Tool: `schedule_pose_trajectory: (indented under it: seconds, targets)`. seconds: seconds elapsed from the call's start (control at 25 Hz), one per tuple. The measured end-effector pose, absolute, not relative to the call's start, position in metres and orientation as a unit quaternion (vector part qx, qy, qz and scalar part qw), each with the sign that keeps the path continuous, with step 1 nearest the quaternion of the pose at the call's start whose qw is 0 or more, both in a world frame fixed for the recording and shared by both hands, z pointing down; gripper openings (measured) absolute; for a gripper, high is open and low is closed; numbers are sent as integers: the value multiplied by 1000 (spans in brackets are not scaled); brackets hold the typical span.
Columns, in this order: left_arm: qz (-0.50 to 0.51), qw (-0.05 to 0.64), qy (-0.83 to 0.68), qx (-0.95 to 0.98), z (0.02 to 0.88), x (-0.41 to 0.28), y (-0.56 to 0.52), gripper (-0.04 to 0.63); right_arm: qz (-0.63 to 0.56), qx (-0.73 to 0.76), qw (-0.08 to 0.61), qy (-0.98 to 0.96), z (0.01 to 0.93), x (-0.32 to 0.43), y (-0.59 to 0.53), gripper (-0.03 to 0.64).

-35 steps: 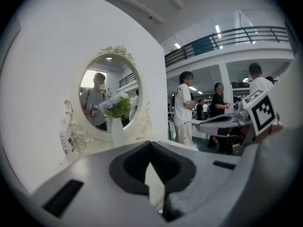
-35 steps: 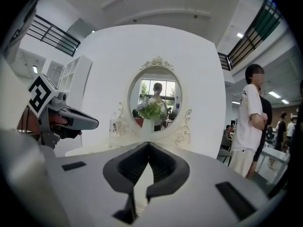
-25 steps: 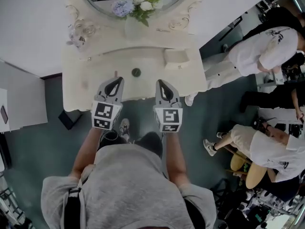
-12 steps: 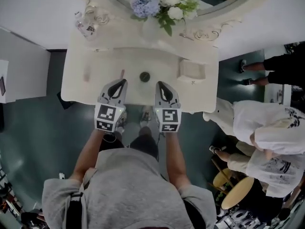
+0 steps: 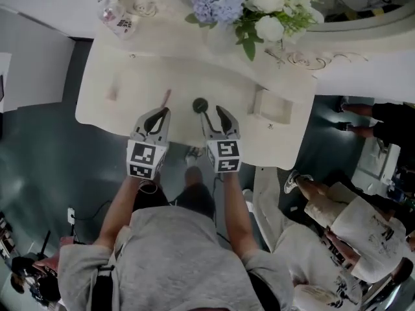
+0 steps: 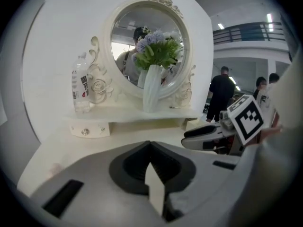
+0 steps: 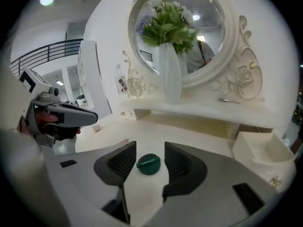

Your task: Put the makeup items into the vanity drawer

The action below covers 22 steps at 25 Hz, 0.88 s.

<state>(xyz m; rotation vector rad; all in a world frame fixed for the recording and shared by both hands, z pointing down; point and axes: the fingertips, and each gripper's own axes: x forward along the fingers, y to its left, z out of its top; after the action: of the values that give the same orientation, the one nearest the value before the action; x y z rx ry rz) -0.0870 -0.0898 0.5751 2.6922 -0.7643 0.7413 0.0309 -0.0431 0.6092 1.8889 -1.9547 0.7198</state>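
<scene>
inspector: right gripper (image 7: 148,148) first. its jaws have just been parting and now stand apart, pads bare. a dark green round compact (image 7: 148,164) lies flat on the vanity top (image 7: 199,129), framed between them and touched by neither.
clerk: and the left gripper (image 6: 150,148)?
inspector: jaws pressed together, nothing between them. it hangs over the vanity top beside the right one, just short of a pink stick (image 5: 166,97).
clerk: what differs from a second ago?
inspector: in the head view both grippers were at the front edge then. now both reach in over the surface, the right one lined up just behind the compact. i judge this the approach for a first pick.
clerk: destination?
inspector: a small drawer (image 5: 271,107) stands open near the compact, to its right. nothing shows inside it.
clerk: status?
inspector: nothing stowed yet. compact, stick and a small pink item (image 5: 111,96) at the left all sit on the top. the compact is low and flat, so the jaws must close squarely on its rim or it may slip.
</scene>
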Motion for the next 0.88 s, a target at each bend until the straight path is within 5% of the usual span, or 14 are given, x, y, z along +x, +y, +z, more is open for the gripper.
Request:
schedule_pose_trajectory:
  seconds: [0.64, 0.88]
  targets:
    - [278, 158, -296, 900, 611, -98, -90, 2, 308, 603, 239, -696, 686, 33, -65, 195]
    - [276, 155, -304, 898, 604, -97, -92, 2, 298, 589, 258, -706, 684, 22, -69, 112]
